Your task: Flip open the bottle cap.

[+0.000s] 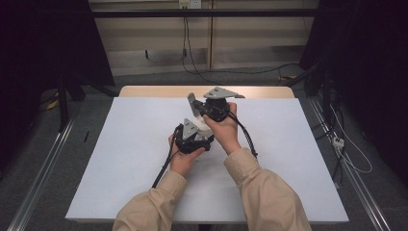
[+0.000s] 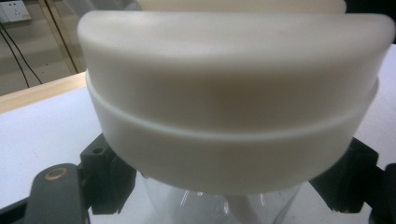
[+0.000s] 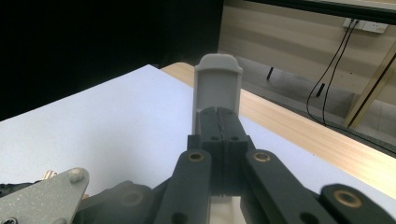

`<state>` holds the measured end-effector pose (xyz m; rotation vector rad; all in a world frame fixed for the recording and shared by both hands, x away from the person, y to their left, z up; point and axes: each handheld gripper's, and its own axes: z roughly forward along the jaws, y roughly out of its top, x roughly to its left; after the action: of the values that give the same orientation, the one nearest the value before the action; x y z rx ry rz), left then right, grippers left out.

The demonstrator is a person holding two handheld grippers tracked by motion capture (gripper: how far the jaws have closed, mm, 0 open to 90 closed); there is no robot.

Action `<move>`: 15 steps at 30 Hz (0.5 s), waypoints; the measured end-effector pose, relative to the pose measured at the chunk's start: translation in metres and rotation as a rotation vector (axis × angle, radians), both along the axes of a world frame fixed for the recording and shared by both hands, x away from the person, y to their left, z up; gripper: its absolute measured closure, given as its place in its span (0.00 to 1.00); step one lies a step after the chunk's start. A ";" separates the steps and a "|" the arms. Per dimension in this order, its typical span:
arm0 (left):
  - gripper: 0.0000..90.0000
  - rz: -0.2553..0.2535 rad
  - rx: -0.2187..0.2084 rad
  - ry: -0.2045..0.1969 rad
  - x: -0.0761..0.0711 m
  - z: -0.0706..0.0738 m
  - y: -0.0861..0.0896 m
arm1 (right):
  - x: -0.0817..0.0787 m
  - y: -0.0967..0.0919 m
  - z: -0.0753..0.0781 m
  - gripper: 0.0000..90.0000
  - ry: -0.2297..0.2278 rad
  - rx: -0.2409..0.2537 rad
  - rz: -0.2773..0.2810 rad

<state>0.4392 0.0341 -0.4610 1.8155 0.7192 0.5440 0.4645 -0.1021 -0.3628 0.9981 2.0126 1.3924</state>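
A clear container with a wide white cap [image 2: 229, 93] stands close in front of the left gripper view's camera. My left gripper [image 2: 224, 191] is shut on the clear body just under the cap, one black jaw at each side. In the high view this gripper [image 1: 198, 134] sits mid-table with the white cap [image 1: 202, 125] showing at its tip. My right gripper [image 1: 192, 103] is just beyond it, above the cap. Its black jaws are pressed together, with the grey fingertips [image 3: 218, 79] pointing over the table's far edge and nothing between them.
A white sheet [image 1: 120, 159] covers the table, with a wooden strip [image 1: 144, 90] along the far edge. Cables [image 1: 161, 168] trail from both grippers toward the person. Dark curtains stand at both sides, and floor rails [image 1: 43, 168] run beside the table.
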 end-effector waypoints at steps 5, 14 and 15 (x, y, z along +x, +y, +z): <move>0.21 0.001 0.000 0.001 0.000 0.000 0.000 | 0.001 0.001 0.000 1.00 0.000 -0.010 0.000; 0.21 0.002 0.005 -0.001 0.000 0.000 0.001 | 0.003 0.002 -0.001 1.00 0.006 0.001 -0.001; 0.21 0.000 0.000 0.002 0.000 0.000 0.000 | 0.004 0.003 -0.001 1.00 0.008 0.000 0.000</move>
<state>0.4392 0.0343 -0.4610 1.8160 0.7203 0.5416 0.4684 -0.0994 -0.3642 1.0050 2.0188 1.3901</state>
